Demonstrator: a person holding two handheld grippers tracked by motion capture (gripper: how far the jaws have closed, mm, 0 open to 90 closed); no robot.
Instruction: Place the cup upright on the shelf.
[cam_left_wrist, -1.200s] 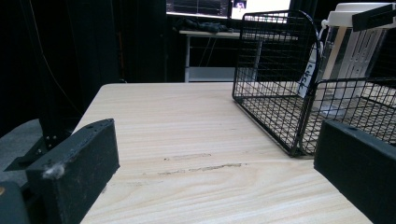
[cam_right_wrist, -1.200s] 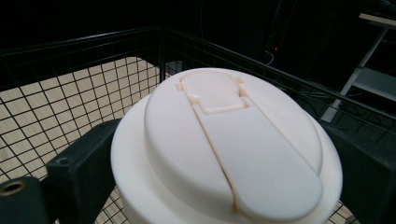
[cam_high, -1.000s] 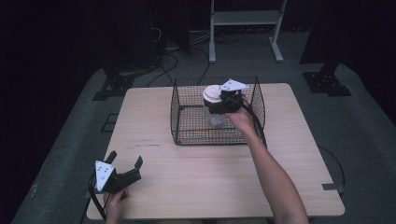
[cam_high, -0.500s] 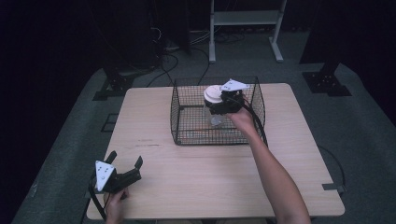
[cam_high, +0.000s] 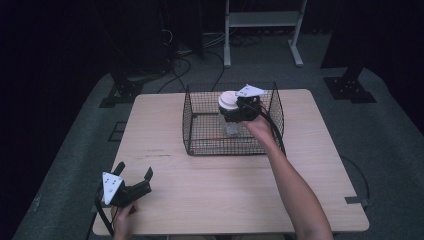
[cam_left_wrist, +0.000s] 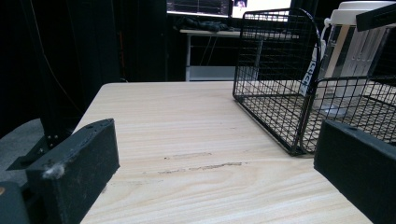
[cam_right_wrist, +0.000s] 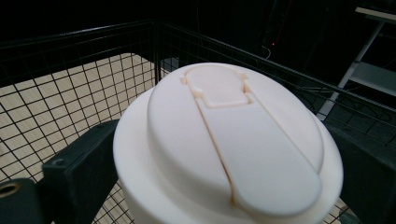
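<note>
We look down on a pale wooden table (cam_high: 210, 200) where a black wire-mesh basket (cam_high: 200, 125) stands toward twelve o'clock. Over the basket's two-o'clock corner, the right gripper (cam_high: 235, 111) has its jaws closed on either side of a clear plastic jar with a cream flip-top lid (cam_high: 228, 100), just under the lid's rim. The jar stands upright inside the basket; we cannot tell whether its base rests on the mesh floor or hangs just above it. In the right gripper view the cream flip-top lid (cam_right_wrist: 233, 140) bulges between the two black jaws, its hinged flap running toward five o'clock.

At the table's seven-o'clock corner the left gripper (cam_high: 134, 176) rests low with its jaws spread wide and nothing between them, pointing toward the basket. From the left gripper view, the jar (cam_left_wrist: 348, 60) shows through the wire wall at two o'clock.

We judge the jar light and stiff, apparently empty, its smooth clear walls likely slippery. The overhanging lid gives the surest purchase: jaws tucked beneath its rim cannot let the jar slide down. The flap itself looks a poor place to press, since it might pop open. The wire rim could snag the jar on any sideways move.
</note>
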